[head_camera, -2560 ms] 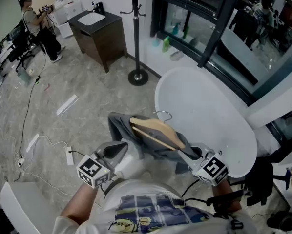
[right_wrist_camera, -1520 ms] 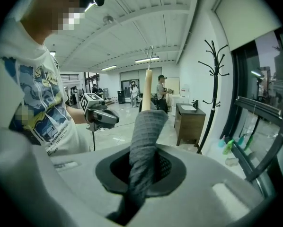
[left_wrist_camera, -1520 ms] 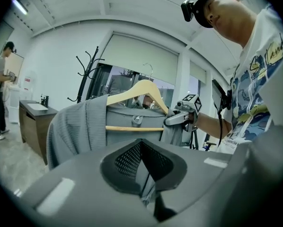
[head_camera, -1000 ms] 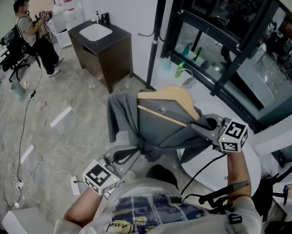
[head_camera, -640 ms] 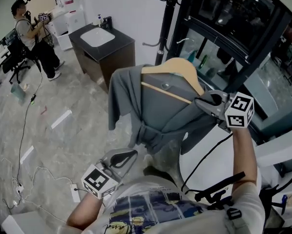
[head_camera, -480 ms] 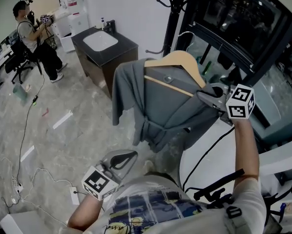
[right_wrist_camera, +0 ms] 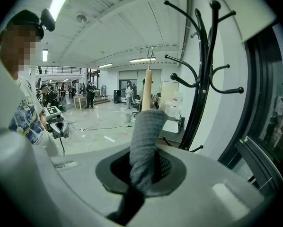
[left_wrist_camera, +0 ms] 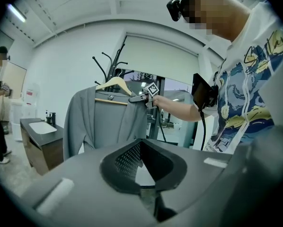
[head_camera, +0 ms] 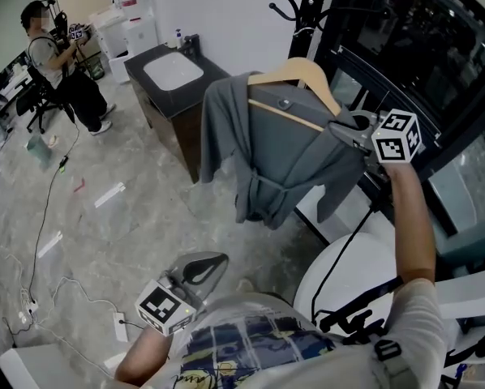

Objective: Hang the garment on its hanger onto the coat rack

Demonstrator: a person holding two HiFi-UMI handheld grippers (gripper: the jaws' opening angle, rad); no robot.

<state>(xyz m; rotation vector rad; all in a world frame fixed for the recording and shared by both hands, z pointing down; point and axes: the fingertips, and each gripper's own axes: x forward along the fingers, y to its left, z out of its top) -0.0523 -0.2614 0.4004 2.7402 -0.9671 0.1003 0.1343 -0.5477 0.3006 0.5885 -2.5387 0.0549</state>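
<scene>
A grey garment [head_camera: 283,152] hangs on a wooden hanger [head_camera: 295,73] whose metal hook [head_camera: 302,32] is just below the arms of the black coat rack [head_camera: 295,2]. My right gripper [head_camera: 349,128] is raised and shut on the garment's shoulder at the hanger's right end. In the right gripper view grey cloth [right_wrist_camera: 144,141] fills the jaws, the hanger [right_wrist_camera: 146,89] shows end-on, and the coat rack [right_wrist_camera: 203,70] stands just to the right. My left gripper [head_camera: 203,267] hangs low by the person's torso, shut and holding nothing; from the left gripper view the garment [left_wrist_camera: 103,122] is far ahead.
A dark cabinet with a white sink [head_camera: 173,75] stands left of the rack. A white tub [head_camera: 352,270] lies below my right arm. A dark window frame [head_camera: 425,71] is behind the rack. Cables [head_camera: 40,241] trail over the floor; a person [head_camera: 52,51] stands far left.
My right gripper has lifted the garment and hanger from above the tub up to the coat rack's arms. The left gripper has stayed low.
</scene>
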